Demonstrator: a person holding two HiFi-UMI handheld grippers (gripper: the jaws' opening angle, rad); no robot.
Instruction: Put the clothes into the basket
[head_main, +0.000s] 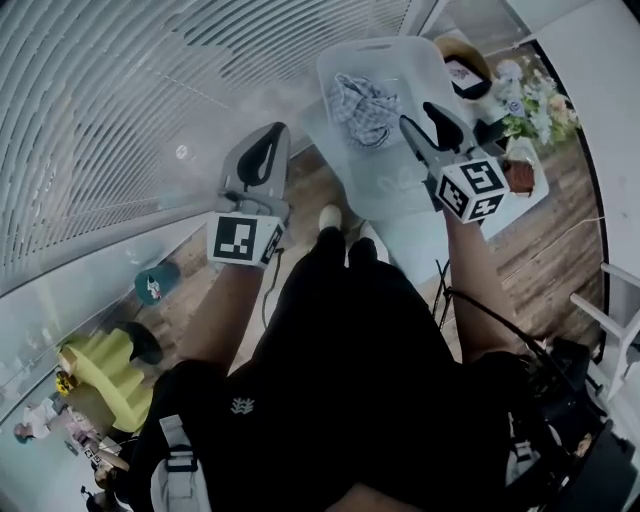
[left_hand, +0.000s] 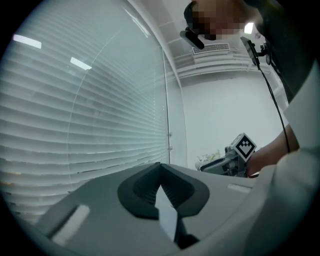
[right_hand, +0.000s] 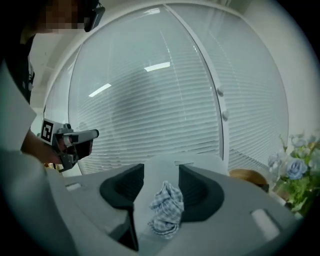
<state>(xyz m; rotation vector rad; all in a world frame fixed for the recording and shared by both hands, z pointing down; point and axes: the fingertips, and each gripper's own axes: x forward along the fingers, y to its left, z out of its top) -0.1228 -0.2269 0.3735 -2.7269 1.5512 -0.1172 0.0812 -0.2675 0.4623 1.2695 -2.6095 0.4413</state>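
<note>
My right hand-held gripper (head_main: 415, 112) hangs over the basket (head_main: 400, 182), jaws standing apart, nothing between the pads. Looking through the gap I see the checked cloth (right_hand: 165, 207) lying loose inside the basket, clear of the pads. It's a crumpled heap in the middle, its longer line running roughly from far left to near right, with no clear end leading. My left hand-held gripper (head_main: 270, 135) sits well left of the basket, tips together and empty, by the window blinds (head_main: 150, 100). Flowers (head_main: 535, 100) stand just right of the basket.
</note>
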